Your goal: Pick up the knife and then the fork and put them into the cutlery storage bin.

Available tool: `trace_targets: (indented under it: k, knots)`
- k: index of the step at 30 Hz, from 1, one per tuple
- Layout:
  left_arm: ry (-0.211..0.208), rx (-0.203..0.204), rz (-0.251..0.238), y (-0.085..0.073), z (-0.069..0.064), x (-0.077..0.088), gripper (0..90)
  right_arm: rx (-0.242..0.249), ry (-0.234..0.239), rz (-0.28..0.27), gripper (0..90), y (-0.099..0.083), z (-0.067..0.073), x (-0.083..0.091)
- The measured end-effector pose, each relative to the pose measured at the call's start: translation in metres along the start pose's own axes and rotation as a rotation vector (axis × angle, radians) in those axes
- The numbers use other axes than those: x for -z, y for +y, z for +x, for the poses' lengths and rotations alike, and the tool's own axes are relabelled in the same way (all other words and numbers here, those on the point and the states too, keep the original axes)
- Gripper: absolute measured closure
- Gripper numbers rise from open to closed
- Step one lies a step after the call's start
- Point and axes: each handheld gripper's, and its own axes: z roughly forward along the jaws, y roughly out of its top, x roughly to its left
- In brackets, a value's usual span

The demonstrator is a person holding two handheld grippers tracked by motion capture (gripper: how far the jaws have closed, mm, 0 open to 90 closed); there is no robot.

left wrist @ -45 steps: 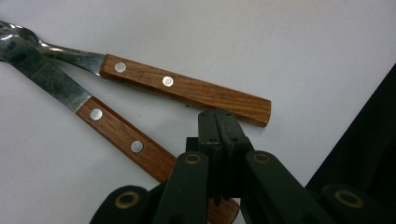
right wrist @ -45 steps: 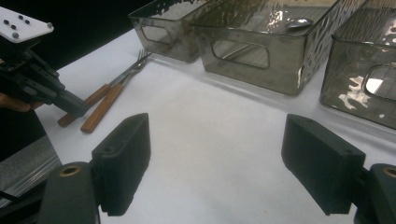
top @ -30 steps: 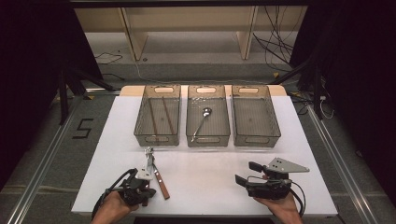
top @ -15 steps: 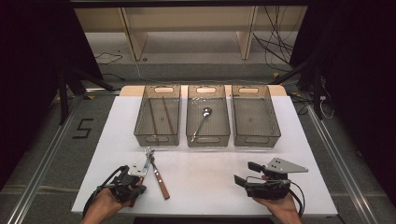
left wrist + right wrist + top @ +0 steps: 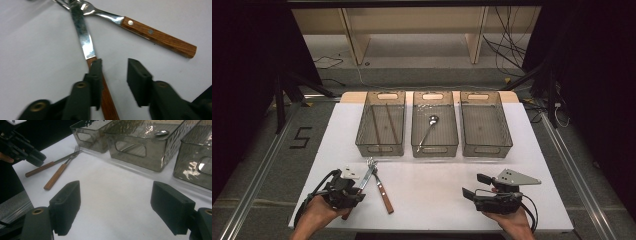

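Jaws of the left gripper (image 5: 112, 80) have just been opening, released; the knife's wooden handle (image 5: 106, 96) lies beneath its left pad, the fork (image 5: 140, 26) ahead. Right gripper (image 5: 116, 207) gapes wide, holding nothing.

Grey floor (image 5: 267, 165) runs around the white bench (image 5: 437, 185), a number five marked at left, pale wooden shelving (image 5: 412, 30) stands behind, black cables (image 5: 507, 50) trail, darkness on both sides

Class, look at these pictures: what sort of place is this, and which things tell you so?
Probably a lab or test room set up for recording, not a kitchen. A white table stands among black curtains and loose cables, with three clear bins lined up on it and hand-held grippers at work.
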Motion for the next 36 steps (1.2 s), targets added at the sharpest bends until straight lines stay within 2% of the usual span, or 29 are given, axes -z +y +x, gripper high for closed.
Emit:
trace_targets:
  k: [3, 5, 11, 14, 20, 26, 29, 32, 36]
  knots:
    - [0.006, 0.068, 0.057, 0.002, 0.006, 0.000, 41.3, -0.001, 0.000, 0.001, 24.9, 0.000, 0.000, 0.000]
    - [0.014, 0.091, 0.102, 0.002, 0.008, -0.004, 33.5, -0.001, 0.000, 0.001, 24.9, 0.000, 0.000, 0.000]
    - [0.033, 0.104, 0.163, 0.003, 0.008, -0.013, 29.3, -0.001, 0.000, 0.000, 24.9, 0.000, 0.000, 0.000]
    - [0.027, 0.091, 0.189, 0.003, 0.008, -0.015, 33.3, 0.003, 0.000, -0.001, 24.9, 0.000, 0.000, 0.000]
    - [0.032, 0.068, 0.226, 0.004, 0.008, -0.021, 48.4, 0.002, 0.000, -0.001, 24.9, 0.000, 0.000, 0.000]
    - [0.032, 0.063, 0.240, 0.004, 0.011, -0.023, 60.1, 0.002, 0.000, 0.000, 25.0, 0.000, 0.000, 0.000]
    - [0.034, 0.057, 0.238, 0.005, 0.010, -0.024, 62.8, 0.004, -0.001, 0.001, 25.0, 0.000, 0.000, -0.001]
    - [0.037, 0.027, 0.247, 0.006, 0.007, -0.024, 68.0, 0.004, -0.001, 0.002, 25.1, 0.000, 0.000, -0.001]
    - [0.032, 0.021, 0.253, 0.007, 0.007, -0.024, 69.8, 0.007, -0.001, 0.001, 25.2, 0.000, 0.000, -0.001]
